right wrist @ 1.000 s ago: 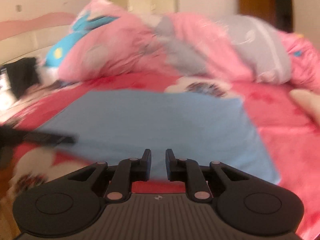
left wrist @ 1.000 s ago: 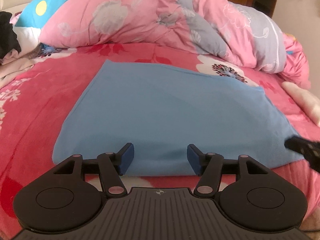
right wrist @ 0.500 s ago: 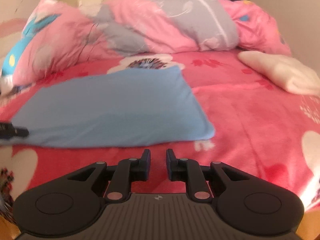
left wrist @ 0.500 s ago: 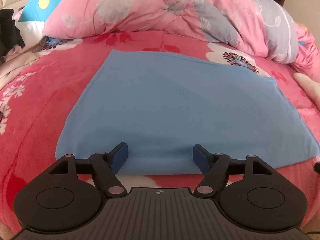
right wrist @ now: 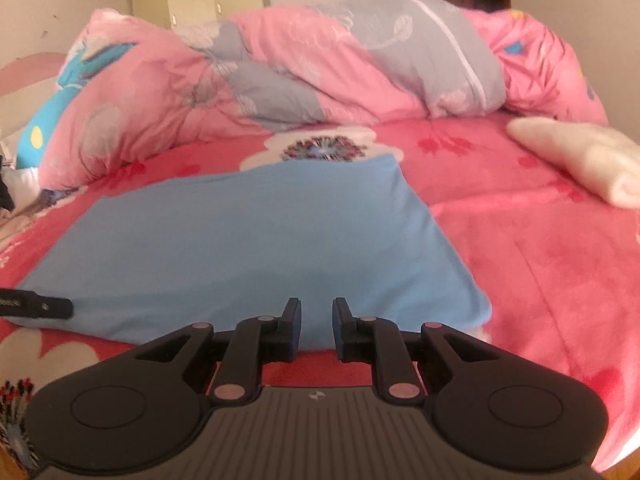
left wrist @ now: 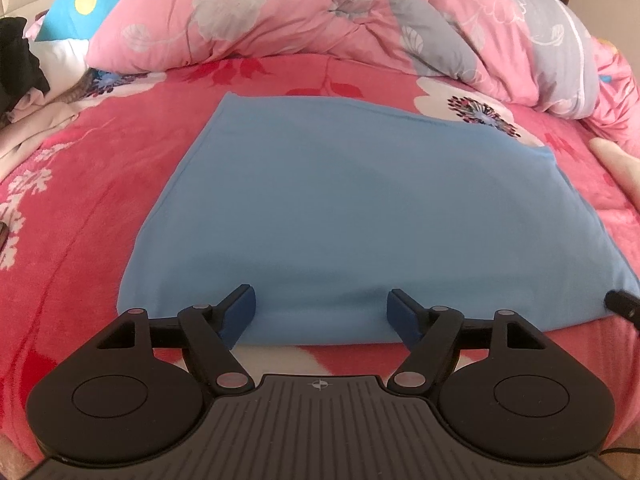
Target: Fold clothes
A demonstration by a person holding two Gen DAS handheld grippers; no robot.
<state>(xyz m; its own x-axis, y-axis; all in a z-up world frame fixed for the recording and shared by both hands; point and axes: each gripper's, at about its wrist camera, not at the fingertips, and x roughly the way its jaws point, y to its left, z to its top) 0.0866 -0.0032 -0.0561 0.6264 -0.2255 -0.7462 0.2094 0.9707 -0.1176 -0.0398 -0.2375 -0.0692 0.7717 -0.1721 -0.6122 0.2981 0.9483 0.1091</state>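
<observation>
Blue folded cotton garment (left wrist: 360, 216) is lying flat; I'm lining up its near edge. Left gripper (left wrist: 322, 312) has just been opening wide, empty, right gripper (right wrist: 316, 328) nearly closed, empty. Grabbing both corners evenly.

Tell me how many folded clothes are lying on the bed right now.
2. A blue garment lies flat mid-bed before both grippers; a cream one sits at the bed's right side. The heap of clothes at the left edge looks unfolded and may hide more.
</observation>
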